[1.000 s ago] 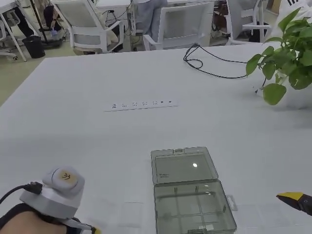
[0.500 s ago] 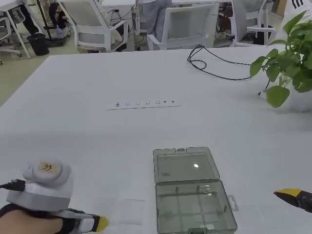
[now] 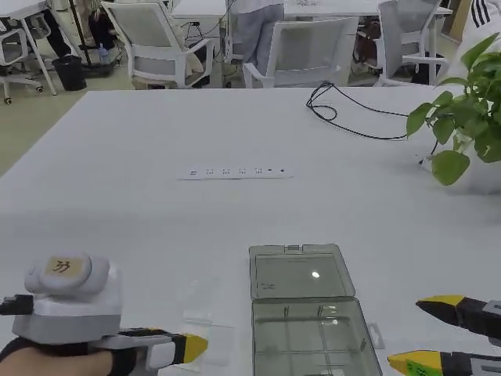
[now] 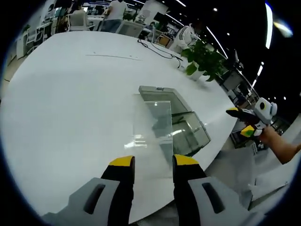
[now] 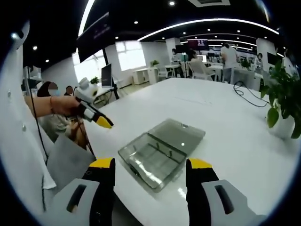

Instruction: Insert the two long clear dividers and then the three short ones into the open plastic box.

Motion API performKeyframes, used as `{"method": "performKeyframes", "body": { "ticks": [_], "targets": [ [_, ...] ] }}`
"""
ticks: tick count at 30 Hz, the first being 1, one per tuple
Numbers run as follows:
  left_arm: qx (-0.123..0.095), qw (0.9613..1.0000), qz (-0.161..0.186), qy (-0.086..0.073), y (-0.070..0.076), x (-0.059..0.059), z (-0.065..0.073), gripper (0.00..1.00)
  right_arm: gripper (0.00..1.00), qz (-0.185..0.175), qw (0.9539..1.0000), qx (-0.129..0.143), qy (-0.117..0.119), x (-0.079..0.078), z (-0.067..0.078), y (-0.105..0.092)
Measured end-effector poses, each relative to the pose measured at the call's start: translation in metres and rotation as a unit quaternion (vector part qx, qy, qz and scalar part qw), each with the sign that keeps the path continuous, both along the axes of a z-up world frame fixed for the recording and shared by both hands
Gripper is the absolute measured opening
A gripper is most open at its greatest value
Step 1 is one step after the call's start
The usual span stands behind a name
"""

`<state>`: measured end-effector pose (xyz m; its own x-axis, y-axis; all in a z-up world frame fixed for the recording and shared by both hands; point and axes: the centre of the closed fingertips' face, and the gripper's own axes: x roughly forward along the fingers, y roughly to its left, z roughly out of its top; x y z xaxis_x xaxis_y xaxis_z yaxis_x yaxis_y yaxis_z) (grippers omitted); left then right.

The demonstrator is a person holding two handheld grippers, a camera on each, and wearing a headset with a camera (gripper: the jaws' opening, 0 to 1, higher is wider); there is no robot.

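The open clear plastic box (image 3: 309, 333) lies near the table's front edge, its lid (image 3: 297, 270) folded back flat behind it. Faint ribs cross the box base (image 5: 153, 157); I cannot tell slots from dividers. Clear divider sheets (image 3: 205, 312) lie flat on the table left of the box, and show again as divider sheets (image 4: 151, 123) just ahead of my left jaws. My left gripper (image 3: 184, 345) is low at the left, open and empty, pointing at them. My right gripper (image 3: 427, 333) is right of the box, open and empty.
A white power strip (image 3: 237, 171) lies mid-table. A black cable (image 3: 352, 110) coils at the far right, next to a leafy plant (image 3: 466, 102). Chairs (image 3: 297, 47) and people stand beyond the far edge. A small clear piece (image 3: 374, 335) lies right of the box.
My left gripper has swung right, its yellow tip now closer to the divider sheets. The right gripper has come further into view, both jaws showing. The head camera tilted up slightly.
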<state>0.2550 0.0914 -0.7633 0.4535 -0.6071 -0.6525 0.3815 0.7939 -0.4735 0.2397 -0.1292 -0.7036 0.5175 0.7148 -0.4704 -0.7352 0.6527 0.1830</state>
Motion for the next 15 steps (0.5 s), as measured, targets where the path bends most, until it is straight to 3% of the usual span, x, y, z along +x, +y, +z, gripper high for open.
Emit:
{"method": "performKeyframes", "body": {
  "ticks": [5, 10, 15],
  "targets": [
    [-0.046, 0.9988, -0.006, -0.013, -0.031, -0.008, 0.015, 0.30, 0.57, -0.016, 0.9993, 0.032, 0.012, 0.002, 0.013, 0.019],
    [-0.071, 0.9972, -0.012, -0.018, -0.052, -0.013, 0.023, 0.30, 0.52, -0.030, 0.9972, 0.061, 0.031, 0.001, 0.023, 0.035],
    [-0.094, 0.9951, -0.016, -0.027, -0.071, -0.015, 0.033, 0.30, 0.46, -0.029, 0.9967, 0.065, 0.039, 0.000, 0.026, 0.046]
  ]
}}
